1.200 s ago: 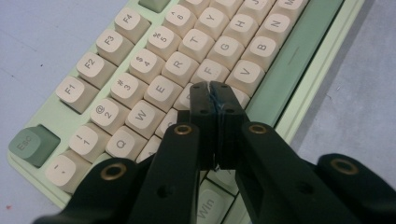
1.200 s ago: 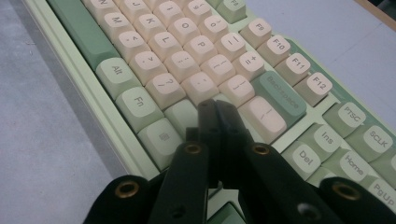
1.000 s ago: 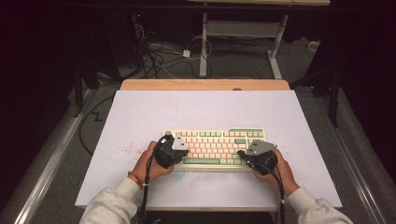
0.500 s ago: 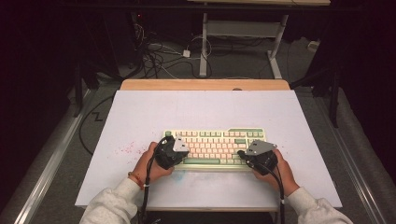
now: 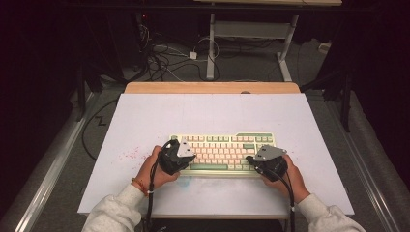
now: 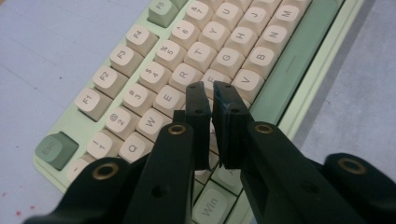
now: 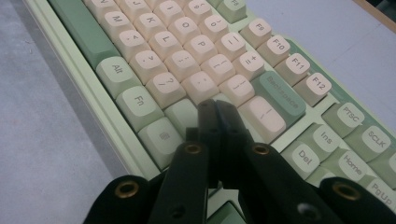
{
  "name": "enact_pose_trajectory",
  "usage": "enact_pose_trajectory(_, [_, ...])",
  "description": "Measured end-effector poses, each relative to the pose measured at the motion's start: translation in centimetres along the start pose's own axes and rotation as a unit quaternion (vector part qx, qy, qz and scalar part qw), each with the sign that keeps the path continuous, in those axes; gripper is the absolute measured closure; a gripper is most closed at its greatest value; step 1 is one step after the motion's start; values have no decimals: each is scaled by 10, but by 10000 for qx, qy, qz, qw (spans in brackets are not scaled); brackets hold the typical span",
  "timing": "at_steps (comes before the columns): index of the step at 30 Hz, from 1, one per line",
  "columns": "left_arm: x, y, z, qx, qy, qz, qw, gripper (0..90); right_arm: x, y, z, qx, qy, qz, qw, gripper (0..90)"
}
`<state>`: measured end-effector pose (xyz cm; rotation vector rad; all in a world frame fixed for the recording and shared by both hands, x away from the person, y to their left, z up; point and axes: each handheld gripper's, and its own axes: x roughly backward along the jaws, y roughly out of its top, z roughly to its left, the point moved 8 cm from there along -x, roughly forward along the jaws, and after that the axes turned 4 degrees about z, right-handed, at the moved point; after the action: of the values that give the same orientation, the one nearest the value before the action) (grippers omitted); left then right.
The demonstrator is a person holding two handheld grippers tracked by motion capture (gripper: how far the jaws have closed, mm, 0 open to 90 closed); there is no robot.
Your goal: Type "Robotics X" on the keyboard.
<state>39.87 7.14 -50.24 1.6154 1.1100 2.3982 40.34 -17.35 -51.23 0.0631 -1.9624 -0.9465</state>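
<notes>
I'm typing on the keyboard (image 5: 222,152): left tongs (image 6: 212,91) barely parted, just opening, empty; right tongs (image 7: 215,108) pressed together. Next, a careful tap.

Lab: floor cables (image 5: 164,60), dark surroundings

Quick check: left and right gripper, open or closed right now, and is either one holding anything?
Left gripper: jaws nearly shut with a narrow gap, just been opening slightly, holding nothing, over the keyboard.
Right gripper: shut, holding nothing, over the keyboard.
</notes>
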Motion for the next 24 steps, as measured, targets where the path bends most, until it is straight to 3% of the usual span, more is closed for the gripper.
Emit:
enact_pose_trajectory(4, [3, 1, 3, -23, 139, -69, 9999, 789, 2, 0, 0, -90, -46, 13, 9999, 900])
enact_pose_trajectory(12, [8, 4, 7, 44, 337, -311, 9989, 705, 11, 9, 1, -118, 6, -207, 9997, 900])
enact_pose_trajectory(24, [14, 6, 11, 126, 629, -509, 9966, 501, 20, 15, -3, -191, -83, -411, 9989, 805])
